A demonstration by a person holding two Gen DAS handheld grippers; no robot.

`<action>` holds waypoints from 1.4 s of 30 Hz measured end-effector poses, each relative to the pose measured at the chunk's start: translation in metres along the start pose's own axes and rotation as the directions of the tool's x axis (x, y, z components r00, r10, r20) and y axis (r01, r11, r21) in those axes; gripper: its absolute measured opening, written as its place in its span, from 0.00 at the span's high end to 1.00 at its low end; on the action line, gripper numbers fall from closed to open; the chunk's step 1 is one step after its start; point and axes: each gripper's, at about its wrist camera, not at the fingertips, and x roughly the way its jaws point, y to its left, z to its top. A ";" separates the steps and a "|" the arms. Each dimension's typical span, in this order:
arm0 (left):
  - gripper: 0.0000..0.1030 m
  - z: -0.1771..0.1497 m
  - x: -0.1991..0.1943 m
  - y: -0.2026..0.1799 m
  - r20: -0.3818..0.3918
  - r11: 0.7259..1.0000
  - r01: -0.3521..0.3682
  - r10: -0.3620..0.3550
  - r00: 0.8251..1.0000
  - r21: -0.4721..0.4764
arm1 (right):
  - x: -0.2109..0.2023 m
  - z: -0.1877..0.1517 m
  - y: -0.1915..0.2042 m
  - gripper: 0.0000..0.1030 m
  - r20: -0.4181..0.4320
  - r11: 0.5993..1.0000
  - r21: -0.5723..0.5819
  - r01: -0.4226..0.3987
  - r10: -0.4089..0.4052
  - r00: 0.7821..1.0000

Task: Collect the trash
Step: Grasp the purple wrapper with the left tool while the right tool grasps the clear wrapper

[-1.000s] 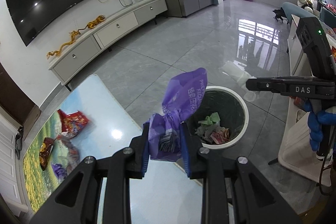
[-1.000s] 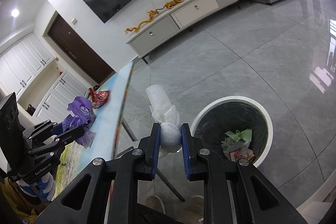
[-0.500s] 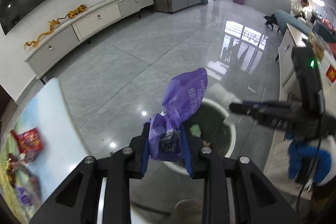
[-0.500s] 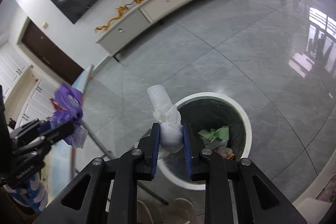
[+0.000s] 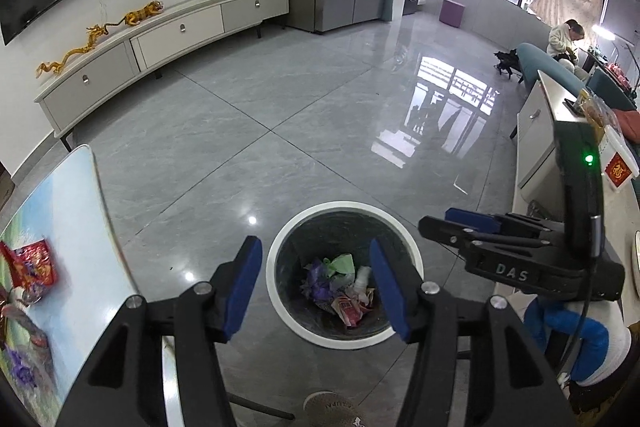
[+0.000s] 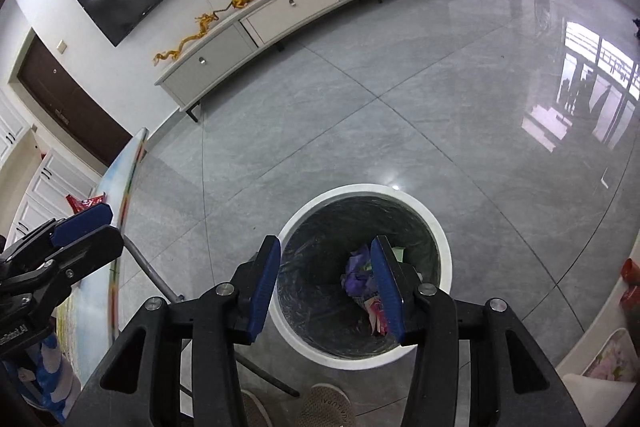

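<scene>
With both sets of jaws spread wide and empty, my left gripper (image 5: 316, 285) and right gripper (image 6: 326, 285) hang over one white-rimmed trash bin (image 5: 280, 301); its purple wrapper (image 5: 318, 283) lies below, between my left jaws.

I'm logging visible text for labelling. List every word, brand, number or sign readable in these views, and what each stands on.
"DAS": white letters on the black body of the right tongs, left wrist view.
One gold character, unreadable: small red square sign on the white cabinet.
Print on the beige slipper: too blurred.
White label on the left tongs' black body: too blurred.
Wrappers in the white round bin: too small.
</scene>
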 end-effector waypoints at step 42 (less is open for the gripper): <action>0.47 -0.156 -0.104 0.300 -0.004 0.816 -0.231 0.270 0.963 -0.530 | 0.033 -0.022 0.315 0.53 -0.163 0.842 -0.472 -0.261 0.208 0.964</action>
